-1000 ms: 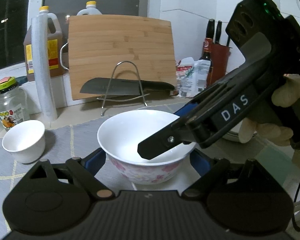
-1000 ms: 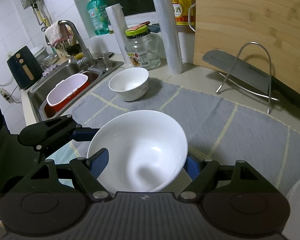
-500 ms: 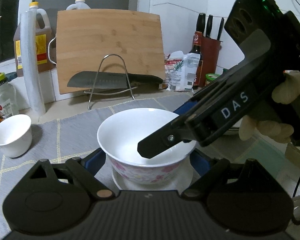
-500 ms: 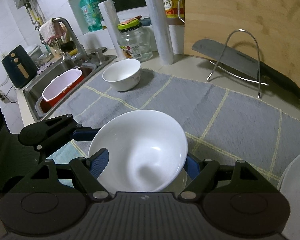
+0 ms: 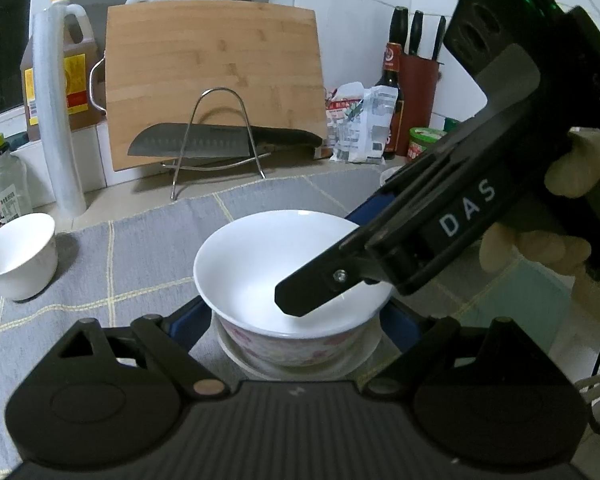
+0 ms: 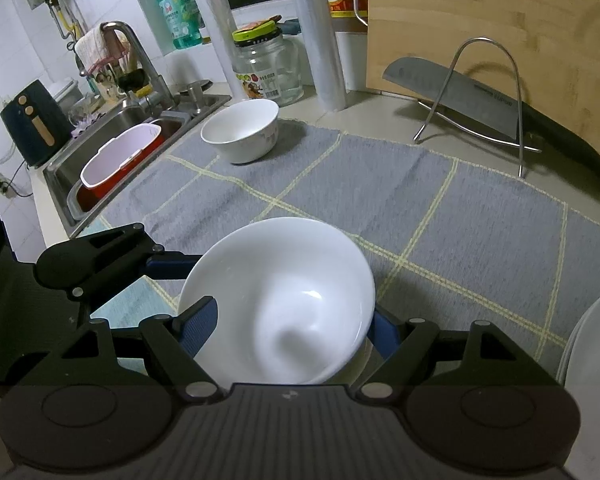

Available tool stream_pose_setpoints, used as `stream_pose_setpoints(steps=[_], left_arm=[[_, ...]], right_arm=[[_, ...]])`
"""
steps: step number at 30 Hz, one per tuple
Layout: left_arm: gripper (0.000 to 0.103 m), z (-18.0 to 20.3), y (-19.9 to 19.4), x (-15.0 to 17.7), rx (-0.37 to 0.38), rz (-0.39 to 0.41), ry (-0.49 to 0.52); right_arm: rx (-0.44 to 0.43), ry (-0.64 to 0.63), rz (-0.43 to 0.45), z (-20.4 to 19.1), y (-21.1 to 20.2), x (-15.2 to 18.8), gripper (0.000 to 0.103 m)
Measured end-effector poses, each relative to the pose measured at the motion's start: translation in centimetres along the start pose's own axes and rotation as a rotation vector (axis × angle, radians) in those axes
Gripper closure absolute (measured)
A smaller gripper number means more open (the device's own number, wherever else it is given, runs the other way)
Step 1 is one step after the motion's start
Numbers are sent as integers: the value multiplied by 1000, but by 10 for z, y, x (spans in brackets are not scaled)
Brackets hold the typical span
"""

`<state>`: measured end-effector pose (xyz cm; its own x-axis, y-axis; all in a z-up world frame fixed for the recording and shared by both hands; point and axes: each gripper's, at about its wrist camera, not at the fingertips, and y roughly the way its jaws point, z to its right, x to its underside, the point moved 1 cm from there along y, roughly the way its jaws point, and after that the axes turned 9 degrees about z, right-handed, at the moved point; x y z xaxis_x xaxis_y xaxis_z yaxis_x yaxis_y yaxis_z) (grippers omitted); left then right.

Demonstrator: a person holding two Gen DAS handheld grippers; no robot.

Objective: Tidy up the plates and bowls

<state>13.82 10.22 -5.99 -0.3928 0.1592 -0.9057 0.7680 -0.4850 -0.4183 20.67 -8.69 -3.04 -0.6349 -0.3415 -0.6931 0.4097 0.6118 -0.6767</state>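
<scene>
The large white bowl [image 5: 288,276], floral on the outside and empty, sits in a shallow white dish [image 5: 236,354] on the grey mat [image 6: 440,216], near the mat's front edge. The left tongs [image 5: 296,322] flank the bowl; whether their pads press it cannot be told. The right tongs [image 6: 288,330] are clenched across the bowl's wall, one finger [image 5: 320,290] lying inside. A smaller empty bowl [image 6: 242,130] stands at the mat's far corner beside the sink [image 6: 140,120], which holds a red-and-white tub [image 6: 120,160].

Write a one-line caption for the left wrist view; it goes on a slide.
Both grippers close on a floral-sided white bowl over a small plate, a smaller bowl standing apart on the grey mat.
</scene>
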Motion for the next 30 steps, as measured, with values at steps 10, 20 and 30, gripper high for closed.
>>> stream_pose_setpoints(steps=[10,20,30], left_arm=[[13,5,3,4,-10,-16,67],[12,6,4,6,-5,-26,83],[11,5,6,7,-2,-29,85]], right_arm=[[-1,-1,-11,1,3,3,19],[0,2,-18,1,4,5,19],[0,4,-17,1,3,5,19]])
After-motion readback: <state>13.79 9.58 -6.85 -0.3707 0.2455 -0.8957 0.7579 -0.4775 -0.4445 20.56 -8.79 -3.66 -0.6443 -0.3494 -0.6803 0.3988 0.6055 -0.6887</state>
